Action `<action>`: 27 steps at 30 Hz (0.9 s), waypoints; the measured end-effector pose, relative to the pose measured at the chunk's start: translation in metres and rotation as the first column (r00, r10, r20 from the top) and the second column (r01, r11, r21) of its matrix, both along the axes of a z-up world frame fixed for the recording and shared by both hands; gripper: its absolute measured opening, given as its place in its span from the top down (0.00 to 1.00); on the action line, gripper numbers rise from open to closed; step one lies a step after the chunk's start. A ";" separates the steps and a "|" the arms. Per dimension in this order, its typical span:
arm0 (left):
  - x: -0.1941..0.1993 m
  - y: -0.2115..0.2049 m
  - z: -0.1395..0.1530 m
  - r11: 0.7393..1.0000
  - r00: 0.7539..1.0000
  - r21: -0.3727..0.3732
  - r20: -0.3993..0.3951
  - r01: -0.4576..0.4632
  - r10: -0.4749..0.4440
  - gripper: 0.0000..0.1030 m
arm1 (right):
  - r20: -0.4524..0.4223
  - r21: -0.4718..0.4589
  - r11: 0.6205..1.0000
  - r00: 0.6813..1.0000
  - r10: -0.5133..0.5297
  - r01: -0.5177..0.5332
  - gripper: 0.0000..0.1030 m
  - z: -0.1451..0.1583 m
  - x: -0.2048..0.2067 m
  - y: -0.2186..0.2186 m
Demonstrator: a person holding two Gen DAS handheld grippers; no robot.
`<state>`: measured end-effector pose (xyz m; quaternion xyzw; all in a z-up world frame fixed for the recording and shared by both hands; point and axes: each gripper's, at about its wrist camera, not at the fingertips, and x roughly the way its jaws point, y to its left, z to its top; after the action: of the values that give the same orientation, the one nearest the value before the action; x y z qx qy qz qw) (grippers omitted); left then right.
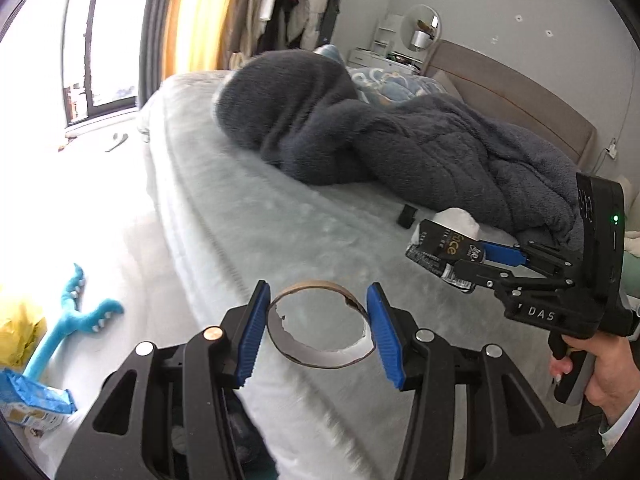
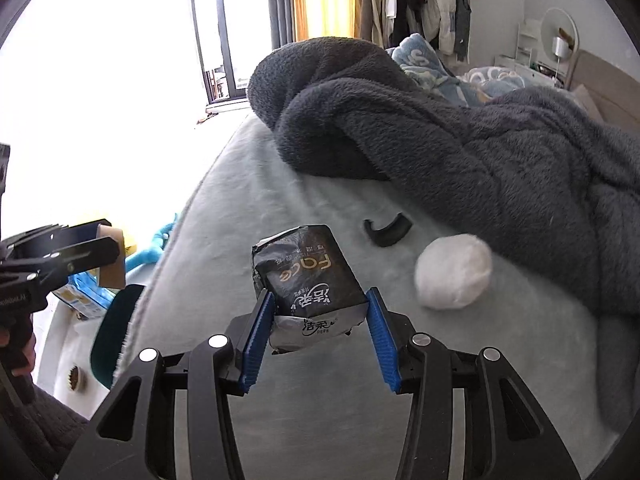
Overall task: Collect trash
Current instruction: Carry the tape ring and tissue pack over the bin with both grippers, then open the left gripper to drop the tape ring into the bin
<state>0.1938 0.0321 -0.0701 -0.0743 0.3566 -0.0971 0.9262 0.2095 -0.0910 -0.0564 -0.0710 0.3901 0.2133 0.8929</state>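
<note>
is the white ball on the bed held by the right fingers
No, the white ball lies loose on the bed; the right gripper clamps a black tissue pack.

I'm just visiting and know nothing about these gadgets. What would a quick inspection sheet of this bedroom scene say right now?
Surface: pale grey plush bed cover, partly bare.
Job's things: brown cardboard tape-core ring and black crumpled tissue packet, both lifted; white crumpled tissue ball lying on the bed.
Clutter: dark grey fleece blanket; small curved black plastic piece; blue plush toy on the floor.
Grippers: left gripper closed on the ring; right gripper closed on the packet.
Cables: white wall cable, far off.
Surroundings: bright window, hanging clothes, round mirror.
</note>
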 end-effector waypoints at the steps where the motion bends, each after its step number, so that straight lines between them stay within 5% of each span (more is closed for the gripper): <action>1: -0.004 0.004 0.001 1.000 1.000 0.003 0.003 -0.013 0.013 0.49 | -0.005 0.009 1.000 1.000 -0.002 0.002 0.53 0.000 -0.002 0.003; 12: -0.044 0.059 -0.011 0.991 0.993 0.060 -0.013 -0.119 0.120 0.48 | -0.111 0.155 0.988 0.993 0.024 -0.007 0.53 -0.006 -0.014 0.051; 27: -0.062 0.130 -0.056 0.974 0.965 0.108 -0.154 -0.199 0.214 0.48 | -0.107 0.193 0.971 0.981 0.164 -0.141 0.53 -0.003 -0.027 0.149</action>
<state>0.1319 0.1626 -0.1265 -0.0764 0.4263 0.0230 0.9011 0.1826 0.0577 -0.0594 -0.0044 0.4157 0.3206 0.8511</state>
